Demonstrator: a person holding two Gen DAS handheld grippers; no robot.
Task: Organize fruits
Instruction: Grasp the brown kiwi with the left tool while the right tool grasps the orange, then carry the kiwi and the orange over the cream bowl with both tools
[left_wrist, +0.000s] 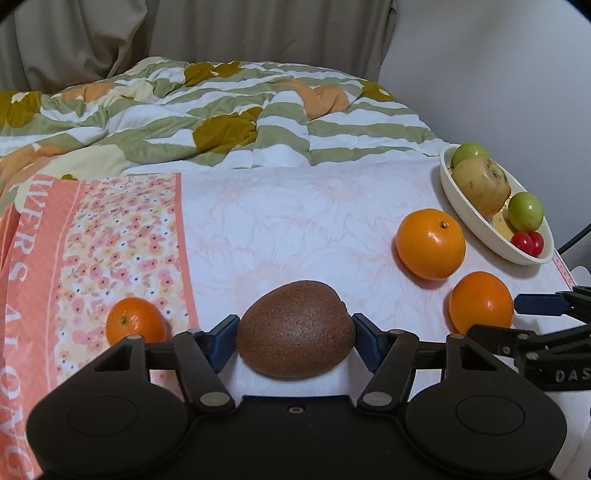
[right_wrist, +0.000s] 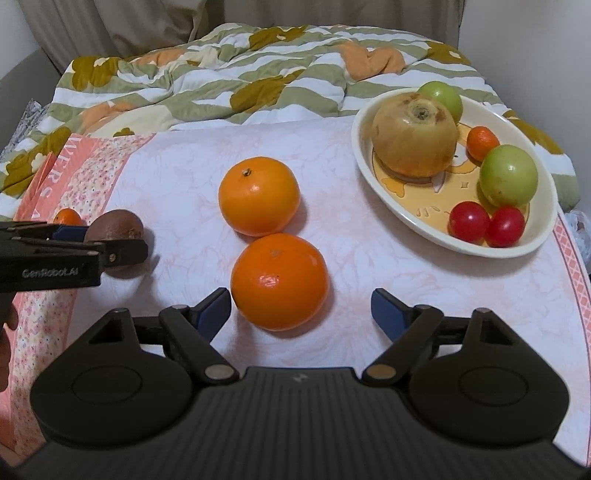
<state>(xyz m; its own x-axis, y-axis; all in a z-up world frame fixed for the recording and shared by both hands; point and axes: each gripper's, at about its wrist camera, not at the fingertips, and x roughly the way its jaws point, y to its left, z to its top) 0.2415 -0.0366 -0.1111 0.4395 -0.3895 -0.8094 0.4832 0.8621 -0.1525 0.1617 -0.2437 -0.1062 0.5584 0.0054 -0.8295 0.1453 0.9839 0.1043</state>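
My left gripper (left_wrist: 295, 334) has its blue pads against both sides of a brown kiwi (left_wrist: 295, 338) lying on the pale cloth. The kiwi also shows in the right wrist view (right_wrist: 116, 230). My right gripper (right_wrist: 301, 308) is open, its left pad beside the near orange (right_wrist: 279, 281), which lies between the fingers. A second orange (right_wrist: 259, 195) lies just behind it. A small tangerine (left_wrist: 136, 322) sits left of the kiwi. A cream oval dish (right_wrist: 369, 177) at the right holds a yellow-brown pear, two green fruits, two red cherry tomatoes and a small tangerine.
A rumpled green-striped floral quilt (left_wrist: 221, 110) lies behind the cloth. A pink floral band (left_wrist: 110, 240) runs down the left of the cloth. A curtain and a pale wall stand behind. The cloth's right edge lies close past the dish.
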